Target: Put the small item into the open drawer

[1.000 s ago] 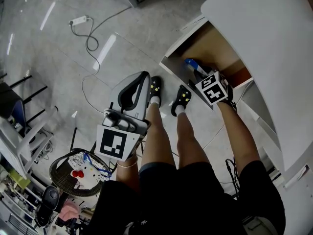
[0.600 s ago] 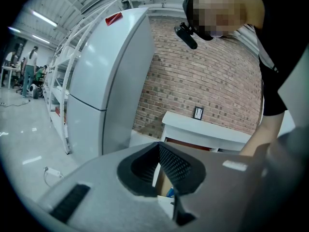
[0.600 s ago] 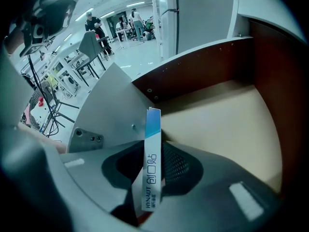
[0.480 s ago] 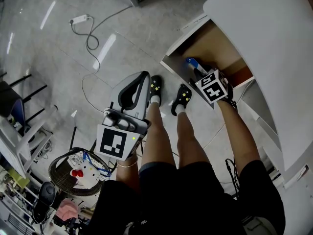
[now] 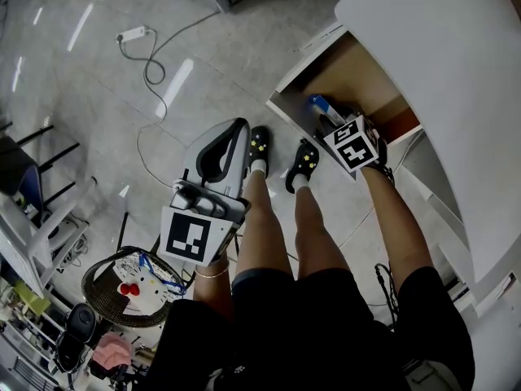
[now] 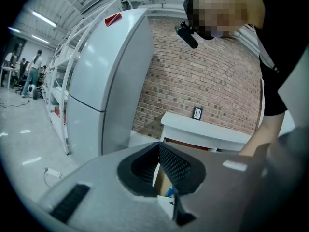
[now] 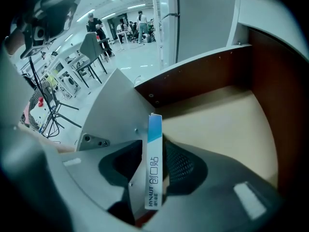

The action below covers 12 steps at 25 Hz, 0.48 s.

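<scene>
1. Right gripper [image 7: 152,148]: pointed steeply down over the drawer. Jaws are spread wide, having just been opening, with the small box between them.
2. Small box [image 7: 153,175], blue and white: stood on end between the pads, leaned against one pad, with a gap shown at the other. It is not pinched. Whether its lower end rests on anything cannot be told.
3. Open drawer [image 7: 227,122]: pale bottom and brown walls, lying directly beyond the box.
4. Left gripper [image 6: 158,145]: tips pressed together, nothing held, kept well apart from the drawer.
5. Hazard, as judged: the box may cling to the pad it leans on and be dragged out on withdrawal. It may also topple over the near wall, since release is made close to the drawer's front corner.
6. Views: the gap beside the box is shown only in the right gripper view. In the head view only its blue end is seen, but the drawer's place under the white cabinet top [image 5: 440,47] is given.
</scene>
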Motion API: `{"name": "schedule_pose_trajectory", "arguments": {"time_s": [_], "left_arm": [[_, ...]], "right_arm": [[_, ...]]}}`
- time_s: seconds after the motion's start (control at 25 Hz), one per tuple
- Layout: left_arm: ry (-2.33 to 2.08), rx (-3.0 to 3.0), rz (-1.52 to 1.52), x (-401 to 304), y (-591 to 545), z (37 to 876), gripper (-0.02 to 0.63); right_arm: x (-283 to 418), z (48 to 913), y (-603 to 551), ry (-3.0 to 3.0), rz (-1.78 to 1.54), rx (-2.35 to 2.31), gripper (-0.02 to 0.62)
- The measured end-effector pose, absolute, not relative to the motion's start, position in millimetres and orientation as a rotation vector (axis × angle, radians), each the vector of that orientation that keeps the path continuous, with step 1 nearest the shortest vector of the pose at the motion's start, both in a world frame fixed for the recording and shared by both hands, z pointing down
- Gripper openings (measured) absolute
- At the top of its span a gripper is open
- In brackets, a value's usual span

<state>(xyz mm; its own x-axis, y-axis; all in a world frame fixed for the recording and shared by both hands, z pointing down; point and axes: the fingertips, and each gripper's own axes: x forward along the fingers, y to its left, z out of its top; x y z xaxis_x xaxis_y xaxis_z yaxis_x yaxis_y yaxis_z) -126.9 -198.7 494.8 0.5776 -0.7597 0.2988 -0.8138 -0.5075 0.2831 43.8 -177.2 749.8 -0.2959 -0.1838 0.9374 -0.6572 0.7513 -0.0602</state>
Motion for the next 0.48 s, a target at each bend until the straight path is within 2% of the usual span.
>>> {"name": "schedule_pose_trajectory", "arguments": {"time_s": [0.48], "left_arm": [[-1.266, 2.452, 0.180, -122, -194, 478, -0.003]], "right_arm": [[40, 713, -184, -1.932, 0.546, 0.773, 0.176]]}}
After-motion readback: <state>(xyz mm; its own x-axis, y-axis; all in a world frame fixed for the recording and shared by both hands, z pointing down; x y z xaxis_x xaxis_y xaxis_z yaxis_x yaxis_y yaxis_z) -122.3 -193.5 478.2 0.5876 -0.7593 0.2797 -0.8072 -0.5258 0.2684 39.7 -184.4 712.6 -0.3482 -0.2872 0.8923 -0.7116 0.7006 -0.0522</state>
